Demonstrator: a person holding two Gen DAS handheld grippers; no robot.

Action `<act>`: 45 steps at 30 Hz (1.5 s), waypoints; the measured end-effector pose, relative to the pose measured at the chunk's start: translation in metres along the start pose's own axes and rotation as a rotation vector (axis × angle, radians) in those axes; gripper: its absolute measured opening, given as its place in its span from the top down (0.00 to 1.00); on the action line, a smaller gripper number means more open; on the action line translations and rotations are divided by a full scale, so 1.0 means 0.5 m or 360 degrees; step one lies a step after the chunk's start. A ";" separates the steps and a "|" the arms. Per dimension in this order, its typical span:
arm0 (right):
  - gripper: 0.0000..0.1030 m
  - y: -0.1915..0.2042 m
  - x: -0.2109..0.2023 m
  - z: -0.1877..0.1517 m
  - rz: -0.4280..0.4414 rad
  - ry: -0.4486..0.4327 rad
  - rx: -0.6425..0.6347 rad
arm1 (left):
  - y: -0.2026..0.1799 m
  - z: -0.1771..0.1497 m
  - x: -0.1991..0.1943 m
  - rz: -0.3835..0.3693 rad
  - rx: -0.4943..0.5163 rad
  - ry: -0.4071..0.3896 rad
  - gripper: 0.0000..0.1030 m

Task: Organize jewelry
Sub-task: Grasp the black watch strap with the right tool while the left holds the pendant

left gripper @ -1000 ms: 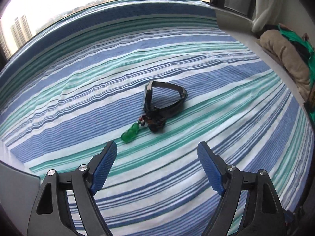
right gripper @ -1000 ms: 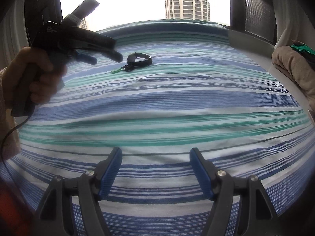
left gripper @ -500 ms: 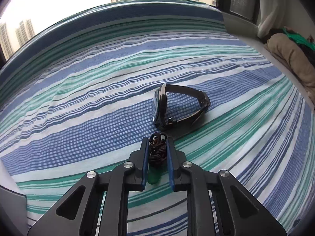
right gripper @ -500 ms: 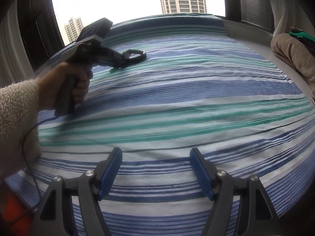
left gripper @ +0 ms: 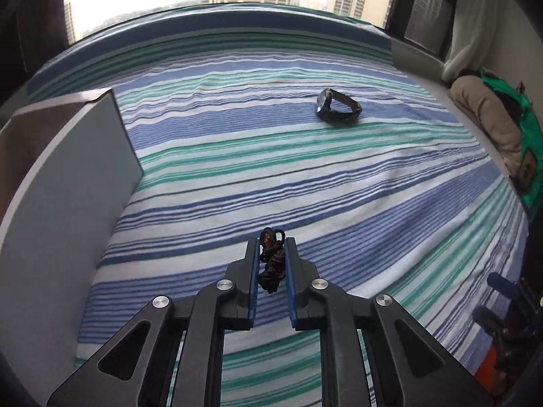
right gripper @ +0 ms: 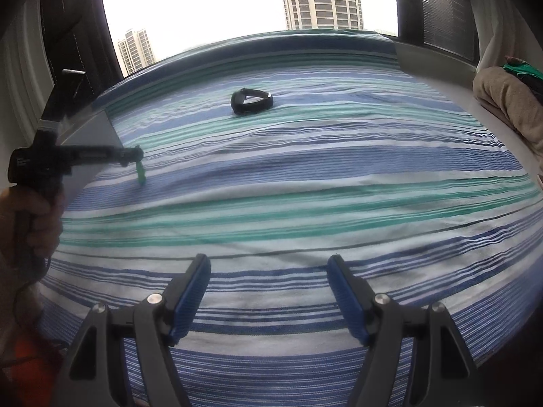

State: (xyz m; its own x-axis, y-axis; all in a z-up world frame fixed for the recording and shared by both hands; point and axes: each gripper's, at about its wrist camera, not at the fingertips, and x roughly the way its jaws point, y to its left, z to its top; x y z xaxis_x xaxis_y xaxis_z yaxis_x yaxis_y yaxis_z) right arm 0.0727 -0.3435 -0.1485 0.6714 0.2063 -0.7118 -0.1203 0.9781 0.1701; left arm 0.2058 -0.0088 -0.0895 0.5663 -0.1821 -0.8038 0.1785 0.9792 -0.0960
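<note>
My left gripper (left gripper: 270, 242) is shut on the dark knotted cord (left gripper: 271, 266) of a pendant, held above the striped sheet (left gripper: 305, 176). In the right wrist view the same left gripper (right gripper: 134, 154) is held by a hand at the left, and the green pendant (right gripper: 140, 173) dangles below its tips, clear of the sheet. A black wristwatch (left gripper: 337, 107) (right gripper: 251, 101) lies on its side farther back on the sheet, apart from both grippers. My right gripper (right gripper: 268, 264) stands open over the near sheet with nothing between its blue pads.
A grey open box (left gripper: 68, 169) (right gripper: 91, 132) stands at the left edge of the bed, beside the left gripper. A pile of beige and green clothes (left gripper: 485, 115) (right gripper: 509, 101) lies on the sill at the right. A window runs behind the bed.
The left gripper shut on the pendant's cord beside the watch, lifted it and carried it away to the left, near the grey box. The right gripper has stayed open and still.
</note>
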 end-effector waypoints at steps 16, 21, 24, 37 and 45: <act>0.30 0.117 0.017 0.005 0.0152 0.0150 -0.0090 | 0.141 -0.112 -0.076 0.0278 -0.0325 -0.0113 0.88; 0.30 0.137 0.010 0.000 0.0140 0.0148 -0.0104 | 0.153 -0.126 -0.060 0.0254 -0.0367 -0.0090 0.88; 0.30 0.141 0.018 0.003 0.0132 0.0160 -0.0113 | 0.158 -0.134 -0.053 0.0236 -0.0388 -0.0072 0.88; 0.30 0.116 0.079 0.102 0.0365 0.0327 0.0017 | 0.151 -0.154 -0.042 0.0271 -0.0353 -0.0094 0.88; 0.30 -0.022 0.187 0.362 0.0307 0.0285 0.0349 | 0.150 -0.158 -0.044 0.0279 -0.0367 -0.0110 0.88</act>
State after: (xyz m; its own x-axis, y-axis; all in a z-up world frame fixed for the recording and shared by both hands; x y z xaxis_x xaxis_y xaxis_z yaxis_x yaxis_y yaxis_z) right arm 0.2693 -0.3401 -0.0935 0.5104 0.4078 -0.7571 -0.0595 0.8950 0.4420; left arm 0.1433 0.0754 -0.1254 0.6272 -0.0063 -0.7788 -0.1097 0.9893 -0.0964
